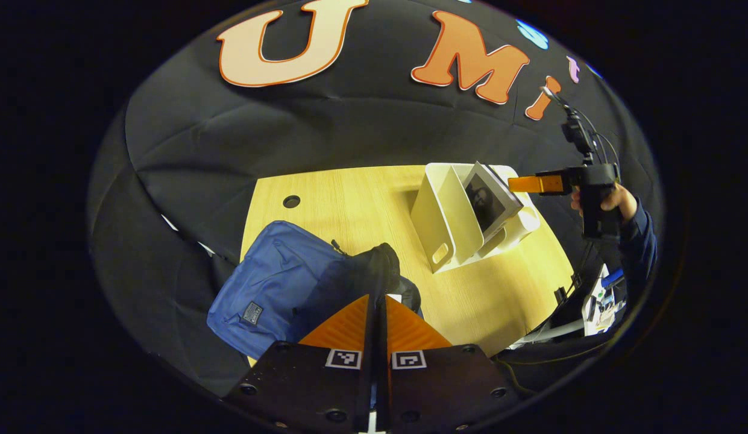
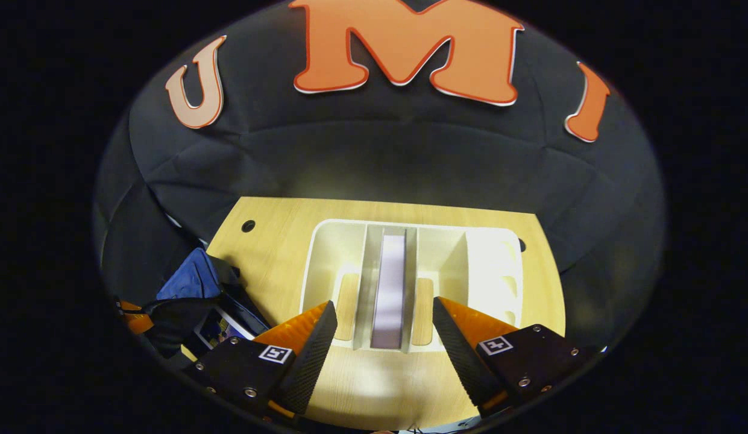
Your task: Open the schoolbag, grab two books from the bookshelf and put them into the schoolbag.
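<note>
Step in hand, by judgement: retrieval of the second book, one volume apparently already showing inside the opened schoolbag (image 1: pixel 277 289) in the right gripper view. Right gripper (image 2: pixel 383 337), jaws spread wide and empty, hovers above the near end of the white bookshelf (image 2: pixel 325 253), aligned with the remaining book (image 2: pixel 390 289). That book stands on edge in the narrow middle slot, pale page edges upward; in the left gripper view it leans slightly against a divider, grey cover facing outward (image 1: pixel 488 202). Left gripper (image 1: pixel 378 313), jaws closed together, appears to pinch the dark rim of the schoolbag's opening, though whether fabric truly lies between the fingers cannot be told with certainty. Schoolbag: blue soft fabric, dark lining, lying at the left part of the wooden surface (image 1: pixel 361 199), well apart from the bookshelf on the right part. Hand (image 1: pixel 603 202) carrying the right gripper shows beyond the bookshelf in the left gripper view. Next move calls for descent straight along the slot, one finger either side of the thin book, without striking the dividers, then a firm squeeze before lifting.
</note>
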Action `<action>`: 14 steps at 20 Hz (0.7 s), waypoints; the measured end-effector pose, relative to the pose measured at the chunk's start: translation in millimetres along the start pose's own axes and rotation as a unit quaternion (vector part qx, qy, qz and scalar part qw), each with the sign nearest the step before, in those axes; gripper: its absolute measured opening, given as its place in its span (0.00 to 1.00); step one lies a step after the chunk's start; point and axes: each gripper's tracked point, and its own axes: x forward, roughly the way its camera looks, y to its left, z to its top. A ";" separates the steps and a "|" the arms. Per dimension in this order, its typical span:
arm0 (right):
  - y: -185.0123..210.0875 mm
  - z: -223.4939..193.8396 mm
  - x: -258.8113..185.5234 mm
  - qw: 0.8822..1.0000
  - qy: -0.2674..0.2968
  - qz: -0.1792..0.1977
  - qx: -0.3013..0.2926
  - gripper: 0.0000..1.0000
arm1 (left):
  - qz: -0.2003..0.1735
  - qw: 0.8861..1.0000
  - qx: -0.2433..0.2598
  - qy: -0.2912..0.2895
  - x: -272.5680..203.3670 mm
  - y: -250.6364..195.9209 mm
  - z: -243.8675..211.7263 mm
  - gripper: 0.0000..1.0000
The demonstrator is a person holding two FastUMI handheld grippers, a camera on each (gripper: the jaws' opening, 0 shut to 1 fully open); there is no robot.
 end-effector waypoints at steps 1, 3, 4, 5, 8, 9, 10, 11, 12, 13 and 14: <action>-3.7 0.3 9.4 1.000 0.016 0.002 0.002 0.97 | 0.004 1.000 0.002 -0.001 -1.4 4.0 2.8 0.04; -9.3 0.2 26.8 0.999 0.039 -0.009 -0.008 0.97 | 0.006 1.000 -0.003 -0.004 -4.8 7.1 4.1 0.04; -12.5 -0.8 36.9 0.998 0.049 -0.018 -0.016 0.97 | 0.006 1.000 -0.006 -0.007 -5.8 7.4 5.4 0.04; -13.1 -2.8 45.3 0.998 0.060 -0.021 -0.023 0.97 | 0.004 1.000 -0.008 -0.007 -5.3 8.0 4.2 0.04; -7.9 -7.8 63.8 0.994 0.099 -0.017 -0.031 0.96 | 0.002 1.000 -0.014 -0.006 -5.3 6.7 2.7 0.05; -5.2 -5.5 67.2 0.994 0.107 -0.009 -0.025 0.95 | 0.003 1.000 -0.016 -0.008 -4.4 7.8 3.5 0.04; -3.1 -5.2 71.6 0.993 0.115 -0.007 -0.020 0.88 | 0.003 1.000 -0.019 -0.010 -4.7 8.0 3.5 0.05; -4.2 -8.3 74.0 0.991 0.128 -0.007 -0.021 0.85 | 0.001 1.000 -0.024 -0.010 -4.2 7.5 3.2 0.04; -4.5 -10.1 76.9 0.990 0.135 -0.010 -0.027 0.79 | -0.001 1.000 -0.028 -0.010 -4.0 6.7 1.9 0.05; -4.2 -12.4 79.9 0.989 0.144 -0.010 -0.038 0.77 | -0.003 0.999 -0.032 -0.010 -3.6 5.5 0.6 0.05; -4.1 -15.0 82.8 0.987 0.154 -0.011 -0.043 0.73 | -0.004 0.999 -0.035 -0.011 -3.9 5.8 -1.2 0.04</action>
